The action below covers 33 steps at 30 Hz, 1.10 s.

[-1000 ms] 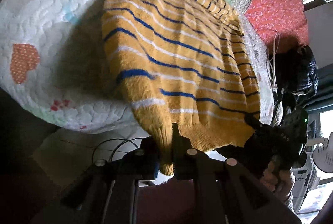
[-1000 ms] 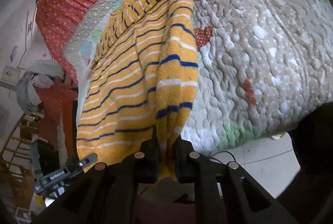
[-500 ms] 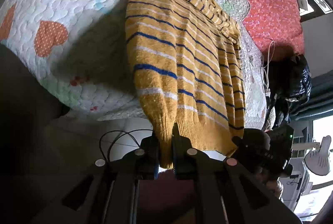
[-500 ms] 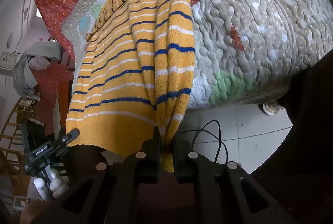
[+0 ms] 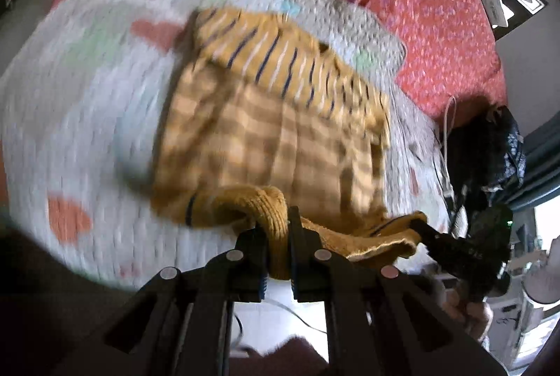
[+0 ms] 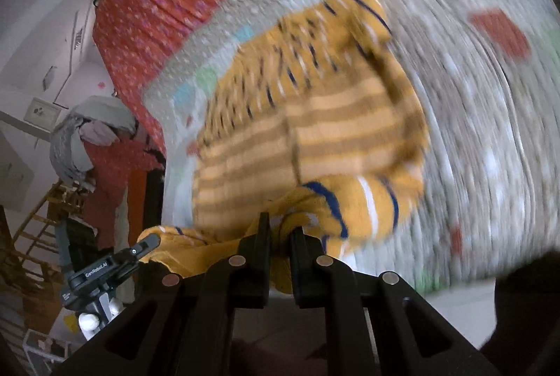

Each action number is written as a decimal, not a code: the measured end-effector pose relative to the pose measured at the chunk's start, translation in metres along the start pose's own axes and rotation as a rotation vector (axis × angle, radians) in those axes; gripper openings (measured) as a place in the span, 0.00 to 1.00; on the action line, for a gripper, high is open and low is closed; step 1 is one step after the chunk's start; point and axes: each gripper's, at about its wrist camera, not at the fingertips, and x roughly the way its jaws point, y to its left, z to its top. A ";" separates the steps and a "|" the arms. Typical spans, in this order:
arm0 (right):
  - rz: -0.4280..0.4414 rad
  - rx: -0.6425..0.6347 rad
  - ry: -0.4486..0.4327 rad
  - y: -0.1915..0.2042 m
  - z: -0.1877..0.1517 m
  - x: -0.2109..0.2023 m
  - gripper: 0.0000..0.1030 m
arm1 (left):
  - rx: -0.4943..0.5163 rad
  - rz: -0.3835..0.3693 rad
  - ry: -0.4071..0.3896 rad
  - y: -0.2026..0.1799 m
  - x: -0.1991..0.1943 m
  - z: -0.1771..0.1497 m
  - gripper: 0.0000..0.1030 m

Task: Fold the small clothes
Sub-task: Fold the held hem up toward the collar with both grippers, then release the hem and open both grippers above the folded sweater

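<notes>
Lying on the quilt [image 5: 105,103], the yellow striped sweater [image 5: 273,138] has its lower part doubled up over its body, the paler inside of the knit facing up, while the folded sleeves stay flat at its far edge toward the red floral bedspread [image 5: 420,12]. The left gripper [image 5: 278,236] is pressed together on the ribbed hem at the sweater's near left corner, and the right gripper [image 6: 280,236] pinches the hem at the near right corner, knit bunched between each pair of fingers. Both views are blurred by motion. Beyond the sweater, the quilt shows red hearts and pastel patches. To the sweater's side past the quilt's edge, a dark bag [image 5: 490,145] sits by a window, and a heap of clothes [image 6: 94,138] rests above a wooden ladder [image 6: 38,229].
</notes>
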 end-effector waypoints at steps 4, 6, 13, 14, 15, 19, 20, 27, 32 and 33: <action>-0.010 -0.015 -0.037 0.019 0.055 0.022 0.10 | 0.014 0.039 -0.016 -0.012 0.022 0.058 0.09; -0.019 -0.018 -0.054 0.024 0.081 0.032 0.10 | 0.011 0.055 -0.021 -0.015 0.034 0.084 0.09; -0.093 0.001 -0.071 0.021 0.164 0.090 0.10 | -0.006 0.119 -0.015 -0.015 0.093 0.169 0.09; -0.106 0.007 -0.071 0.017 0.173 0.099 0.10 | -0.010 0.127 -0.008 -0.014 0.106 0.182 0.09; -0.117 0.016 -0.071 0.013 0.182 0.108 0.10 | -0.015 0.127 0.002 -0.011 0.116 0.190 0.09; -0.129 0.071 -0.069 -0.010 0.206 0.138 0.14 | -0.078 0.125 0.044 0.005 0.152 0.212 0.15; -0.126 0.092 -0.068 -0.014 0.210 0.142 0.16 | -0.101 0.110 0.057 0.009 0.158 0.215 0.15; -0.044 0.140 -0.218 -0.024 0.225 0.106 0.72 | -0.161 -0.061 0.045 0.023 0.142 0.224 0.31; -0.104 0.067 -0.226 -0.014 0.228 0.083 0.73 | -0.090 -0.002 0.035 0.009 0.128 0.216 0.32; -0.136 -0.002 -0.205 -0.005 0.224 0.083 0.73 | -0.041 0.033 0.028 0.002 0.123 0.212 0.32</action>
